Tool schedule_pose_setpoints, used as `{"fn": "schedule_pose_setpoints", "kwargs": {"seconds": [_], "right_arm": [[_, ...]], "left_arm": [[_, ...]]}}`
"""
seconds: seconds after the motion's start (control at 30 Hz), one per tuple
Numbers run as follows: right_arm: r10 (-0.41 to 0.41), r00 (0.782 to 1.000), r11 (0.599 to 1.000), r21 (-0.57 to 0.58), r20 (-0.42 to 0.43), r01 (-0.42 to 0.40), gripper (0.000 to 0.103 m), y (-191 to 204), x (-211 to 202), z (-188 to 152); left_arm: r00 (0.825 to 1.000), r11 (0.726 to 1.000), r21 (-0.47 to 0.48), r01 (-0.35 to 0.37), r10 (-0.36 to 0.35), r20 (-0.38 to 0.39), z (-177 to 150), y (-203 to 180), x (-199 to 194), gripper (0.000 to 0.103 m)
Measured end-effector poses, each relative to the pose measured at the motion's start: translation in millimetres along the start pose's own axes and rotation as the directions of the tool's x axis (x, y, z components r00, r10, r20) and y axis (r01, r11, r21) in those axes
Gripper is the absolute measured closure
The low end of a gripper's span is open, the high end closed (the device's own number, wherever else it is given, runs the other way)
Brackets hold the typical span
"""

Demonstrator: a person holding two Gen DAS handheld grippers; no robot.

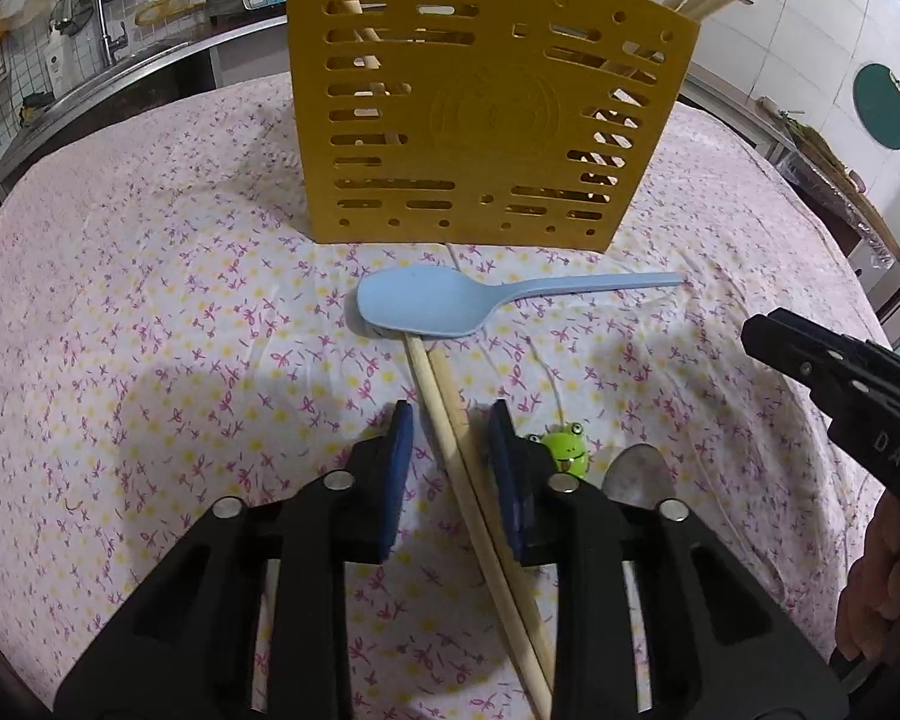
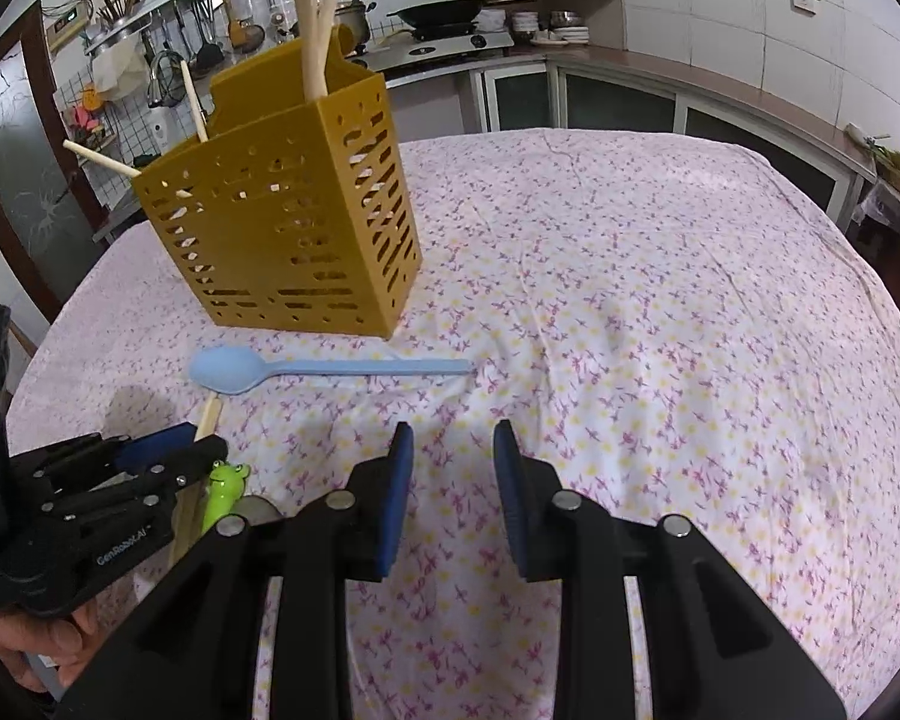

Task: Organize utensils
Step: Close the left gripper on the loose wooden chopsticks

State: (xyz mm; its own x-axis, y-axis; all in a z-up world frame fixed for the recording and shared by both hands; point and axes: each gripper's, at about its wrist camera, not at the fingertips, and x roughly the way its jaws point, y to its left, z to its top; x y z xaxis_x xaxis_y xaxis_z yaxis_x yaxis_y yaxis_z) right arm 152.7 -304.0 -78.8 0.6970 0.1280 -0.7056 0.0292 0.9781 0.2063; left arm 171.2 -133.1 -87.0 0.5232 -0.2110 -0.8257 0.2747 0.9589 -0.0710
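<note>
Tabletop (image 2: 660, 300): covered by a pink floral cloth; carries everything below.

Yellow utensil holder (image 1: 486, 114): slotted plastic caddy, upright, taken as the landmark. Inside it, wooden chopsticks (image 2: 318, 18) stand and lean out of the top at both ends; how many, and whether the inside is divided, cannot be told through the slots.

Left tongs (image 1: 450, 438): in front of the holder, pointing down at the cloth. Jaws narrow but not closed; a loose pair of chopsticks (image 1: 444, 408) lies flat between the blue pads, and a gap shows on the left side, so no grip is confirmed.

Right tongs (image 2: 453, 450): in front of the holder and to its right, over bare cloth, jaws partly apart, nothing between them.

Blue spoon (image 1: 450, 303): lies flat just in front of the holder, bowl on the left, handle pointing right; the bowl rests across the far tips of the loose pair.

Green frog-topped utensil (image 1: 564, 450): beside the left tongs' right pad, farther from the holder than the spoon; its lower part is hidden.
</note>
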Motion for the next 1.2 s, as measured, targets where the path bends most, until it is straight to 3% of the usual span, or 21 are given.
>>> {"fn": "schedule_pose_setpoints", "kwargs": {"seconds": [0.2, 0.47, 0.73, 0.97, 1.2], "right_arm": [[0.026, 1.000, 1.000, -0.003, -0.008, -0.026, 0.074, 8.4, 2.0, -3.7], [-0.009, 1.000, 1.000, 0.018, -0.015, 0.009, 0.074, -1.6, 18.7, 6.7], [-0.039, 0.999, 0.999, 0.022, -0.006, 0.039, 0.074, -7.5, 36.6, 32.5], [-0.078, 0.994, 0.997, -0.007, -0.072, 0.078, 0.074, -7.4, 65.0, 39.4], [0.043, 0.992, 0.997, -0.051, -0.118, -0.049, 0.072, 2.7, 39.4, 22.3]], "left_arm": [[1.000, 1.000, -0.030, 0.003, -0.003, 0.004, -5.4, 6.5, -1.0, 0.097], [1.000, 1.000, -0.005, -0.020, 0.020, 0.022, -3.9, 14.6, -1.9, 0.099], [0.997, 0.997, -0.043, -0.071, 0.072, 0.040, 10.0, 41.2, -2.4, 0.099], [0.996, 0.993, -0.079, -0.082, 0.085, 0.034, 25.4, 67.7, 5.1, 0.099], [0.997, 0.994, -0.092, -0.063, 0.067, 0.036, 30.6, 75.0, 10.0, 0.099]]}}
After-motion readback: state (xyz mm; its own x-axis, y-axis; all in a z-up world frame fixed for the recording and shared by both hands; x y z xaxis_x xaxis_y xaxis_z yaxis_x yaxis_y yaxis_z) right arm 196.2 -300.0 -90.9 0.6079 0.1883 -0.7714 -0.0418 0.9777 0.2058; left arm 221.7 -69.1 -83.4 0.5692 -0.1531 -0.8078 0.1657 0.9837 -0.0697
